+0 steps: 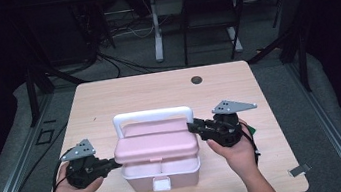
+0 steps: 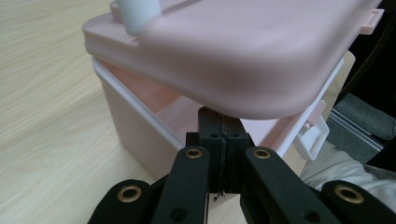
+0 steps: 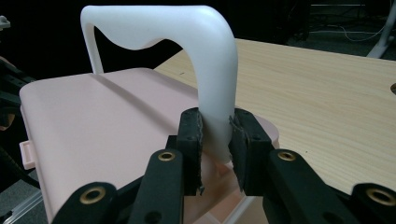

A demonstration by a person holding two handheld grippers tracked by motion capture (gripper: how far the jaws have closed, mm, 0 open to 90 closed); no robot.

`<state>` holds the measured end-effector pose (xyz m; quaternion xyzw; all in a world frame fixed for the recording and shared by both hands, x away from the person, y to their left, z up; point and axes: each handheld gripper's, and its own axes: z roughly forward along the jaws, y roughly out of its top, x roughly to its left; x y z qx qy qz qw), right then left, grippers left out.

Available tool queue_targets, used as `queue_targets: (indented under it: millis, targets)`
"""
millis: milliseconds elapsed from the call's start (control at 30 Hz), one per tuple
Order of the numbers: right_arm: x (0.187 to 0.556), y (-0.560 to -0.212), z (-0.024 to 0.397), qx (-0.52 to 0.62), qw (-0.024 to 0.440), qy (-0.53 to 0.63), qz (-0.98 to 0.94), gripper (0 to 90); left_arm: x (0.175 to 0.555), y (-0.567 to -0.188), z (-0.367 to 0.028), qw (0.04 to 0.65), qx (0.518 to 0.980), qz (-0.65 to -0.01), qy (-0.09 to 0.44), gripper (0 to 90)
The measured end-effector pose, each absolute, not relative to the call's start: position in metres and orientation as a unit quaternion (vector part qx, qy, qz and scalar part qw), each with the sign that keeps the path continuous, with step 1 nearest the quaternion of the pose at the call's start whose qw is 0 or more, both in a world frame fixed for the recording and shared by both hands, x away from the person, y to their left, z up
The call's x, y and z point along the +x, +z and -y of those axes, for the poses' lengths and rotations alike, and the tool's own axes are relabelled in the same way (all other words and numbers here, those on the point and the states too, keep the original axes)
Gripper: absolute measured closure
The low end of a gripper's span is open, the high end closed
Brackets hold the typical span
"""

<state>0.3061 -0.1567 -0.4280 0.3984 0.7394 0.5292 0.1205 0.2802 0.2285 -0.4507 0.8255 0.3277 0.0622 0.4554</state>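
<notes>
Hands come in from the bottom of the high view, each one holding a black gripper. The left gripper (image 1: 112, 163) has its jaws pressed flat together with nothing between them. In the left gripper view its closed tip (image 2: 223, 133) pokes in under the raised edge of the pink lid (image 2: 243, 51), in the gap above the box below. It looks like it touches the lid from under, but I cannot tell for sure.

The pink box (image 1: 161, 170) sits near the front of the wooden table (image 1: 108, 97), right between the two hands. A small white latch (image 1: 161, 183) is on its front side. The lid is tipped up a little, so the inside of the box shows.

The right gripper (image 1: 194, 126) squeezes the white handle (image 3: 205, 70) near where it meets the lid. The handle stands up over the box like an arch.

Farther back, a small dark round hole (image 1: 196, 79) is in the table top
</notes>
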Motion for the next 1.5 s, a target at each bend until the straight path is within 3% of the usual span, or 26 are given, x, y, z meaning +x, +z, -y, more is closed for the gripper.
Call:
queue_targets:
  millis: [1067,1500]
  targets:
    - [0.306,-0.429,0.158,0.400,0.119,0.528,-0.740,73.4,0.280,-0.445,-0.215,0.455,0.832,-0.313,0.052,90.0]
    - [0.297,-0.419,0.166,0.398,0.138,0.523,-0.741,74.2,0.283,-0.437,-0.215,0.456,0.831,-0.314,0.055,90.0]
